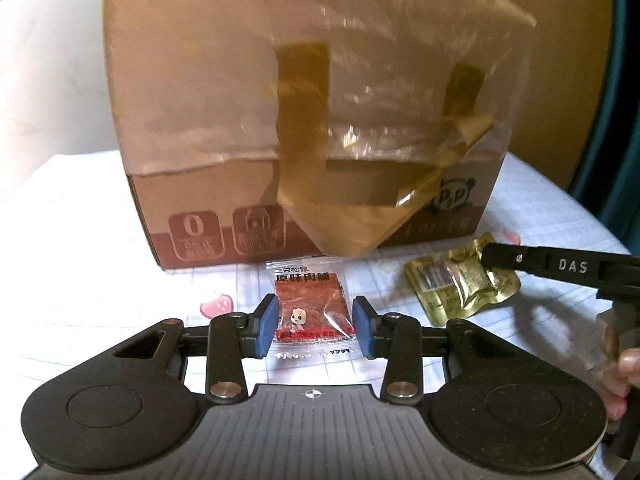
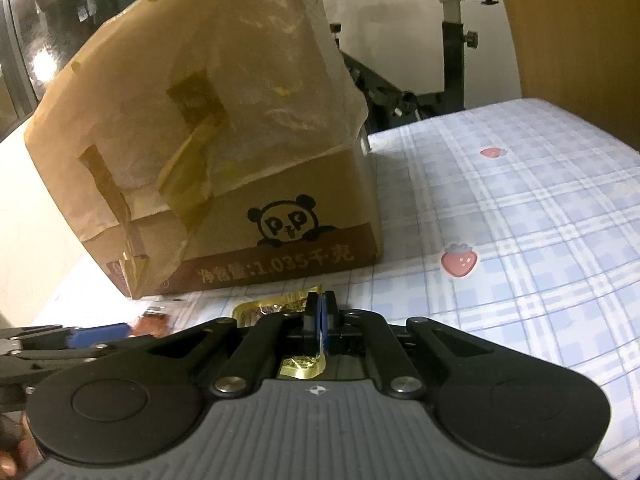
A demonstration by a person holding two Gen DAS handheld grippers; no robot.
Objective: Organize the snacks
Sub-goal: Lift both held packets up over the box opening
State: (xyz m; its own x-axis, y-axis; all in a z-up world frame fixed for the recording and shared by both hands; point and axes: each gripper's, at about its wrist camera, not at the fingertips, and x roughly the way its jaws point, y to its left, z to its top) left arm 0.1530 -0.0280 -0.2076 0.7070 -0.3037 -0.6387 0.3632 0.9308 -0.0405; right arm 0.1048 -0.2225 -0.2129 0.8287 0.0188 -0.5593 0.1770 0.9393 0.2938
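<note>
The left tool (image 1: 315,327) is gripping a red snack packet (image 1: 310,307) by its sides, and the right tool (image 2: 321,312) is clenching a gold packet (image 1: 460,286). Both packets are sitting on the checked surface (image 2: 540,208) just before the cardboard box (image 1: 304,120), so neither seems sorted yet.

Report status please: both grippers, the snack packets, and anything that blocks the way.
Left gripper shut on red jerky packet. Right gripper shut on gold packet. Taped cardboard box stands close ahead.
</note>
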